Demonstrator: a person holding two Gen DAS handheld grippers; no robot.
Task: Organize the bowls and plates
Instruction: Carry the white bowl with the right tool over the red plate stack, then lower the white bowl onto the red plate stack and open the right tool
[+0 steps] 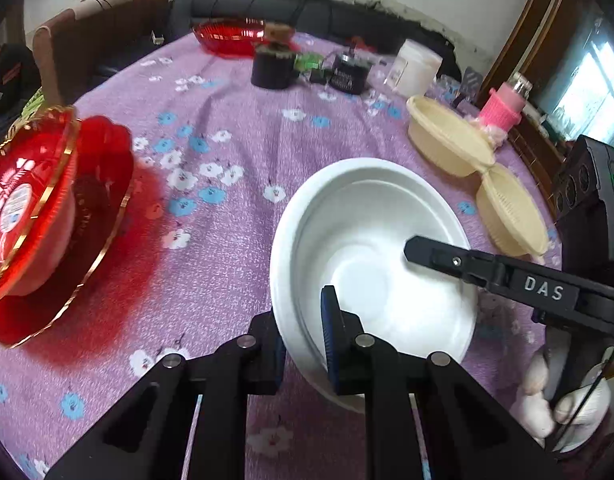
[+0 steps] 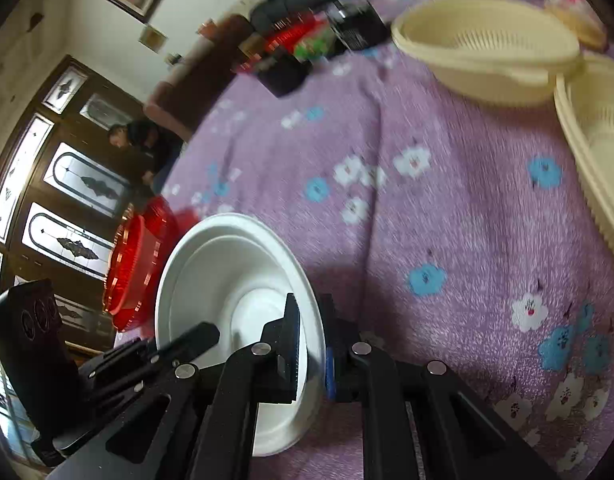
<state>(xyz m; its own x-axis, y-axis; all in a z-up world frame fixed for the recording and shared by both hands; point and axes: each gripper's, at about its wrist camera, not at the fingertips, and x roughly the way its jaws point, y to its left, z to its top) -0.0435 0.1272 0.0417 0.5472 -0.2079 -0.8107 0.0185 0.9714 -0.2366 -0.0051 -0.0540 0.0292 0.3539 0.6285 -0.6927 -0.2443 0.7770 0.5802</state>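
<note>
A white bowl [image 1: 367,248] is held above the purple flowered tablecloth [image 1: 227,200]. My left gripper [image 1: 307,344] is shut on its near rim, one finger inside and one outside. My right gripper [image 2: 311,352] is shut on the same white bowl [image 2: 227,280], pinching its rim; its finger [image 1: 447,258] shows inside the bowl in the left wrist view. A red gold-rimmed plate stack [image 1: 47,216] lies at the left, also visible in the right wrist view [image 2: 135,264]. Two cream colander bowls [image 1: 447,136] [image 1: 511,216] sit at the right, and in the right wrist view [image 2: 487,48] [image 2: 595,140].
At the far side stand a red plate [image 1: 231,36], a dark jar with a cork lid [image 1: 275,64], a black motor-like part [image 1: 351,72], a white tub [image 1: 415,68] and a pink-sleeved bottle [image 1: 503,108]. A sofa and chair sit behind the table.
</note>
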